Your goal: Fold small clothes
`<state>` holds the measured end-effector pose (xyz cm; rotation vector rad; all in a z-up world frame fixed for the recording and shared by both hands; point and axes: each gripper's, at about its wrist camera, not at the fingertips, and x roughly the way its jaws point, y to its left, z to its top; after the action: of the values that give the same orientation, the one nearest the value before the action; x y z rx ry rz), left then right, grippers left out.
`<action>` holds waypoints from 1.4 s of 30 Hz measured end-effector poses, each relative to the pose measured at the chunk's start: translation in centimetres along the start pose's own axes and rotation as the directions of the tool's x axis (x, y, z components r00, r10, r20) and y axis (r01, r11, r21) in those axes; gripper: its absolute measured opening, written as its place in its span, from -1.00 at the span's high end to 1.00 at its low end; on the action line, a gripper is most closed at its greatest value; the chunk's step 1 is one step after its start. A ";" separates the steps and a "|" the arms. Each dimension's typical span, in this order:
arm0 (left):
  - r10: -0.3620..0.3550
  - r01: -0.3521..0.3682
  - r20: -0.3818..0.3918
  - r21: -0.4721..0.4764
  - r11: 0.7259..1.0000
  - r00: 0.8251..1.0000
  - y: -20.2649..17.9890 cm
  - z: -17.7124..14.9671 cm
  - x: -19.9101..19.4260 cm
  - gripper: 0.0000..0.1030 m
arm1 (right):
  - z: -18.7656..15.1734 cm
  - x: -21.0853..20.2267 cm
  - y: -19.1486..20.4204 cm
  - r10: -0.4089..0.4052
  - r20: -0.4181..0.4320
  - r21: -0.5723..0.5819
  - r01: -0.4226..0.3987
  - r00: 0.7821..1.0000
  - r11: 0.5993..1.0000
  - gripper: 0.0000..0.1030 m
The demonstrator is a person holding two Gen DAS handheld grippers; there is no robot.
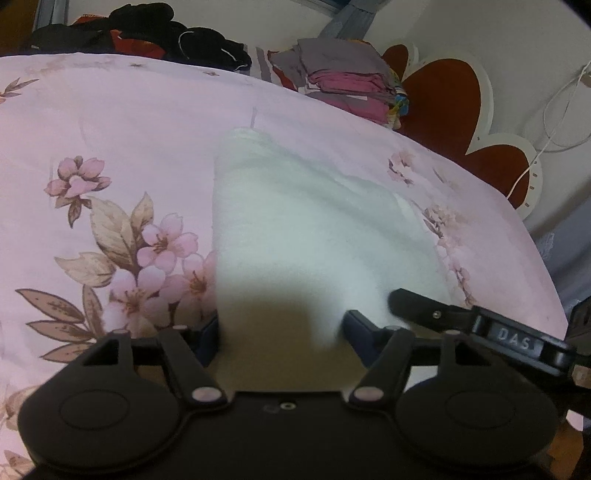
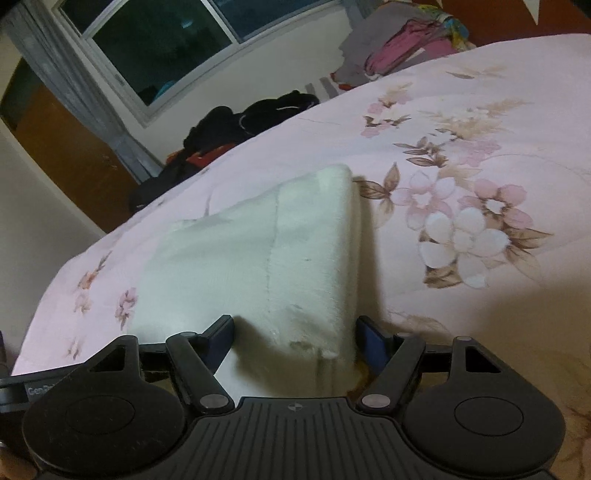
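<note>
- The bed carries everything: its pink cover, printed with pale blossoms and brown leaves, fills most of both views.
- The white fleecy garment lies flat on the cover near the bed's near edge, folded into a thick wedge that is broad toward the cameras and narrow at the far end. The right wrist view shows a long seam running along it, a doubled fold edge on its right side and a few small pills of fluff near the near corner.
- At the bed's far edge, toward the wall with the red heart-shaped decoration, sits a stack of folded clothes: grey on top, magenta and pink beneath, a bright multicoloured piece at the side.
- At the far corner by the window lies a loose heap of black clothes with some red and orange showing through.
- The left gripper straddles the garment's near edge with its jaws apart; the blue pads stand at either side of the cloth and do not squeeze it.
- The right gripper stands the same way at the garment's near corner, jaws apart, the folded edge between the pads and not pinched.
- Writing: the right gripper's arm, seen in the left wrist view, bears raised letters reading "DAS". In the right wrist view a dark bar at the lower left shows the start of a word, "Gen"; the rest cannot be read.
</note>
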<state>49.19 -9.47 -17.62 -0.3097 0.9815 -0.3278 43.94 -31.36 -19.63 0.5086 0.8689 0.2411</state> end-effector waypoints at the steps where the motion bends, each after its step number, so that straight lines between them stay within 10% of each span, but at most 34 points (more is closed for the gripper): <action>1: 0.001 -0.001 0.002 0.002 1.000 1.000 -0.1 0.0 0.0 -0.17 | 0.0 0.1 0.2 0.001 -0.001 -0.010 -0.001 1.000 1.000 -0.20; 7: 0.016 -0.016 0.017 0.022 1.000 1.000 -0.8 0.1 -0.8 0.20 | 0.1 -0.1 0.7 0.019 -0.008 -0.013 -0.019 1.000 1.000 0.31; 26: 0.011 -0.022 0.115 0.089 0.996 0.993 0.4 1.4 -9.3 0.34 | -0.3 -3.3 9.6 0.113 0.067 -0.047 -0.110 0.991 0.993 0.39; 42: 0.026 -0.036 0.181 0.052 0.998 0.983 22.8 3.7 -22.0 0.34 | -8.9 5.5 33.6 0.164 0.070 -0.088 -0.158 0.984 0.984 0.39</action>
<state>43.99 20.56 -8.22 -0.2686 0.7972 -0.2926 40.53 2.49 -10.64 0.5084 0.7402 0.4014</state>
